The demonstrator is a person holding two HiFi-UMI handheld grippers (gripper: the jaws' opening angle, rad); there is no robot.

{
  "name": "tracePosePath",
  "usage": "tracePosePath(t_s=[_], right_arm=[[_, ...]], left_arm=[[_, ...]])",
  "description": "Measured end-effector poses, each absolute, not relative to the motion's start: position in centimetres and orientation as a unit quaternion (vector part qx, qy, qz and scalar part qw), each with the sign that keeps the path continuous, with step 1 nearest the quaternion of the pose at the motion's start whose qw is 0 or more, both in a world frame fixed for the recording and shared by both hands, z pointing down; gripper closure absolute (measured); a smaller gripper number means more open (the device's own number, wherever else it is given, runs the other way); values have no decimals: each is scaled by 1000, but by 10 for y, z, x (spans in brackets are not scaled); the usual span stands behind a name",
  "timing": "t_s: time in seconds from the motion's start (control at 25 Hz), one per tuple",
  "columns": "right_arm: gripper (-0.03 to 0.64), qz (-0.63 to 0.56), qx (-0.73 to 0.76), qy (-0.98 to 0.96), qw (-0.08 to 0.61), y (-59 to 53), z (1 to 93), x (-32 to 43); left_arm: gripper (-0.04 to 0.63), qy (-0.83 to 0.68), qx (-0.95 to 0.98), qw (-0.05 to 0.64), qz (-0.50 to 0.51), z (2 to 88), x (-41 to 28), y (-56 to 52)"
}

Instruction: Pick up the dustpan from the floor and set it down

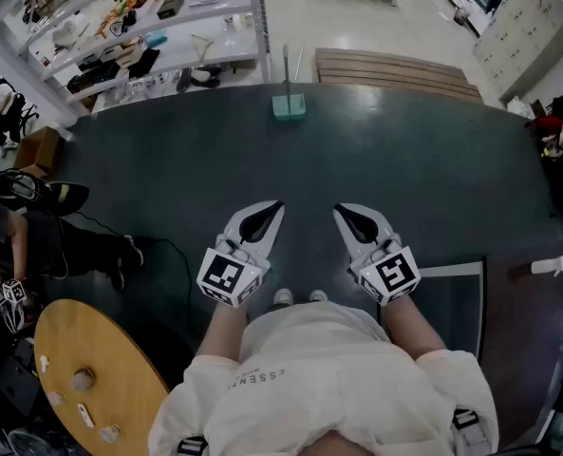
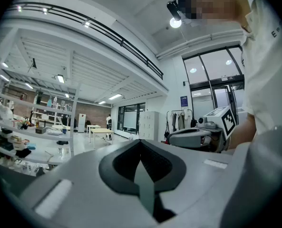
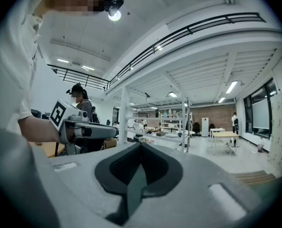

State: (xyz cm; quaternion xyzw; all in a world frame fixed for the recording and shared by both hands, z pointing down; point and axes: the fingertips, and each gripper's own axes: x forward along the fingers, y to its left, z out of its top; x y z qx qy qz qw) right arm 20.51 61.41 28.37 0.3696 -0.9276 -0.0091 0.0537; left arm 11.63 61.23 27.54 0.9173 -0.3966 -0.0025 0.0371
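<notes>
Now left tongs (image 1: 277, 206) and right tongs (image 1: 339, 210) point level, closed.

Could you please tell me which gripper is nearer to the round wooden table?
Left. The left gripper is up and right of the round wooden table; the right gripper is farther right again.

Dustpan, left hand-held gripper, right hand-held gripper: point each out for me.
dustpan (image 1: 289, 108), head view, on its teal pan body.
left hand-held gripper (image 1: 277, 207), head view, at its closed fingertips.
right hand-held gripper (image 1: 339, 209), head view, at its closed fingertips.
</notes>
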Motion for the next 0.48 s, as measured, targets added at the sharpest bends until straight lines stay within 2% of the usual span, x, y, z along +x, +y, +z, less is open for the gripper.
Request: tracePosePath(t_s=[0.48], right_arm=[[629,25,399,-916,46,608,294,219]], left_arm=[[578,-391,919,41,-16,278,118,614]])
